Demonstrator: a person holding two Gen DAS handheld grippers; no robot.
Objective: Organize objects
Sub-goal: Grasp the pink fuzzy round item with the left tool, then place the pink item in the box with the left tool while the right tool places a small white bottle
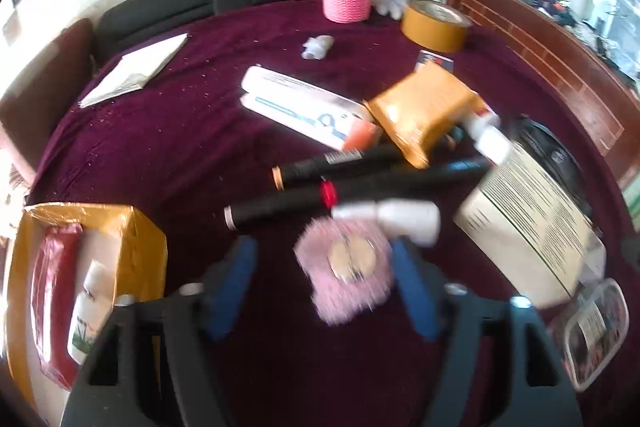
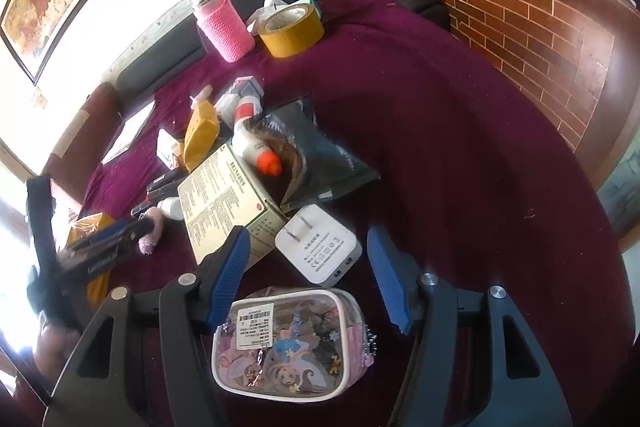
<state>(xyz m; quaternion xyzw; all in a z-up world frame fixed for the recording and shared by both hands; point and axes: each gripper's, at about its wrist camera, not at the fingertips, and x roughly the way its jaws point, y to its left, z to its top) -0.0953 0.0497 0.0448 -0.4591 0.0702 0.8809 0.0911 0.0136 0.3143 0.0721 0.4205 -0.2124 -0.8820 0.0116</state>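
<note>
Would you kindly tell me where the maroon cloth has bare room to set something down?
Two bare patches: the wide stretch between the yellow tape roll, the black pouch and the brick-patterned wooden panel, and the cloth between the white paper pad and the taped cardboard box. The middle, around the black markers, is crowded.

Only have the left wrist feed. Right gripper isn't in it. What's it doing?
Observer: The right gripper is open over a clear cartoon-print pouch. The pouch sits between the fingers, but the pads don't press on it.
Operator: Anything else near its tips?
Observer: A white plug adapter lies flat just beyond the pouch, beside the printed box.
Operator: White bottle past that box, what cap?
Observer: The white bottle has an orange cap, which points toward the right gripper.
</note>
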